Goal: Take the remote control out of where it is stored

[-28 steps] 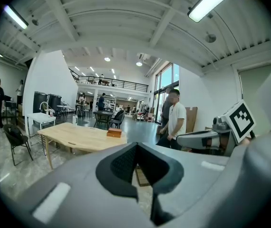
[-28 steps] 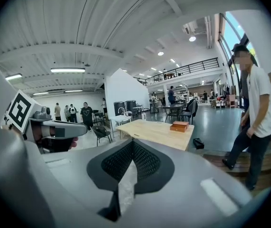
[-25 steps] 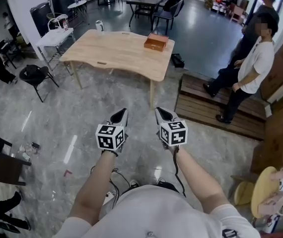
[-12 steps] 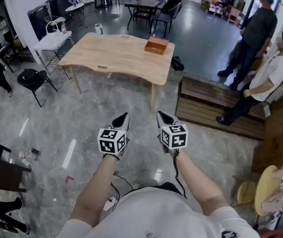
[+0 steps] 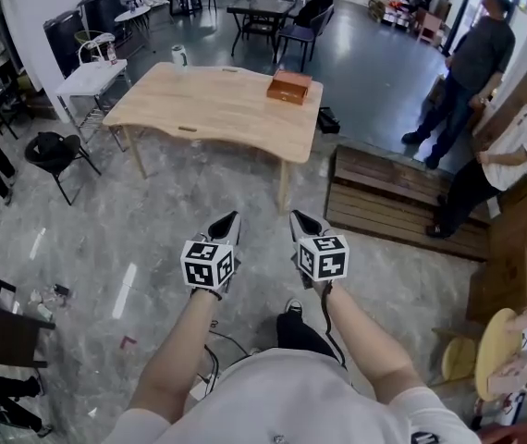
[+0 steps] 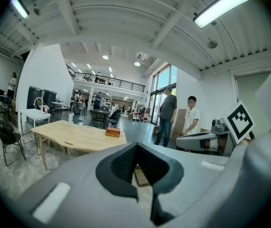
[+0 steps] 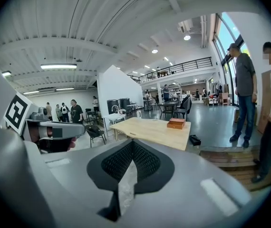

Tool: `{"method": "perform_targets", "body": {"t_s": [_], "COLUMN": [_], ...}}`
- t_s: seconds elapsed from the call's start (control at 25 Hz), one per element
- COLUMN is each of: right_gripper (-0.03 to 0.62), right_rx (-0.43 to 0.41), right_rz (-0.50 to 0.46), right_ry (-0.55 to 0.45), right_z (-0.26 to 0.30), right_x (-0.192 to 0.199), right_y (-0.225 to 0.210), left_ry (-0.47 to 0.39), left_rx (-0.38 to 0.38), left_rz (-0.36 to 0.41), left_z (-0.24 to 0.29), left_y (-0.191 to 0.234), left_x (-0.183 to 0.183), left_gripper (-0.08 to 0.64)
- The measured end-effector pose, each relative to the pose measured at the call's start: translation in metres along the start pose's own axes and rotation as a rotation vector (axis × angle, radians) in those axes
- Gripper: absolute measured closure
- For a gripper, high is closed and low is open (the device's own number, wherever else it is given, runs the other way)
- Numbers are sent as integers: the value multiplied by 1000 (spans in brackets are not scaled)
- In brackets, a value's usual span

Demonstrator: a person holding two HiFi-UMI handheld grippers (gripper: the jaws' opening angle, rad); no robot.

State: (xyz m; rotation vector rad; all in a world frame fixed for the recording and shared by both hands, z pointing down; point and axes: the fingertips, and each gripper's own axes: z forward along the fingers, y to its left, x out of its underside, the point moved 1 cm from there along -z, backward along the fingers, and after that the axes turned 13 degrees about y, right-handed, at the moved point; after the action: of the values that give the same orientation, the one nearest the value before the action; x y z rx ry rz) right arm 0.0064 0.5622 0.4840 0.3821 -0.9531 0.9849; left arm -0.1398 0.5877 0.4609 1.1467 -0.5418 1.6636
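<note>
No remote control shows in any view. A small brown wooden box (image 5: 289,87) (image 6: 112,132) (image 7: 176,123) sits shut near the far right edge of a light wooden table (image 5: 217,109) (image 6: 73,136) (image 7: 150,131). My left gripper (image 5: 229,218) (image 6: 136,145) and right gripper (image 5: 298,216) (image 7: 133,141) are held side by side at waist height over the grey floor, well short of the table. Both point toward the table. Each has its jaws closed together with nothing between them.
A low wooden platform (image 5: 393,192) lies right of the table, with two people (image 5: 471,58) (image 5: 513,146) standing by it. A black chair (image 5: 55,146) and a white side table (image 5: 88,77) stand left. A white can (image 5: 178,55) stands at the table's far corner. Cardboard boxes (image 5: 513,276) stand at right.
The view has drifted forward toward the table. The person in white has moved further right. My shoe now shows below the grippers, which keep their places, both still shut.
</note>
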Motion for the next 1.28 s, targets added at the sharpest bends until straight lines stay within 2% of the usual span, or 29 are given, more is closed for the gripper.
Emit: {"method": "perform_targets", "body": {"t_s": [0.36,0.56,0.8,1.04,1.28], "right_gripper": [566,566,566,566,566], "right_rx": [-10,-40,-62,-76,-90], "right_rz": [47,50,65,88,93], "right_ry": [-10,-2,3,3,22], "right_z": [56,100,158,206,254], "right_x": [-36,-74,-128,-169,-193], "right_y": [-62,-107,-186,-252,-291], "left_ry": [19,27,36,44,55], "left_rx": [-8,-35,-65,-78,-93], "left_rz": [-8,-15,-28,-24,-36], "left_z": [73,133,224,299,356], "left_y": [27,47,68,79,102], "left_x": [-32,-72,-125,-164,-189], "left_gripper": [560,560,560,560,560]}}
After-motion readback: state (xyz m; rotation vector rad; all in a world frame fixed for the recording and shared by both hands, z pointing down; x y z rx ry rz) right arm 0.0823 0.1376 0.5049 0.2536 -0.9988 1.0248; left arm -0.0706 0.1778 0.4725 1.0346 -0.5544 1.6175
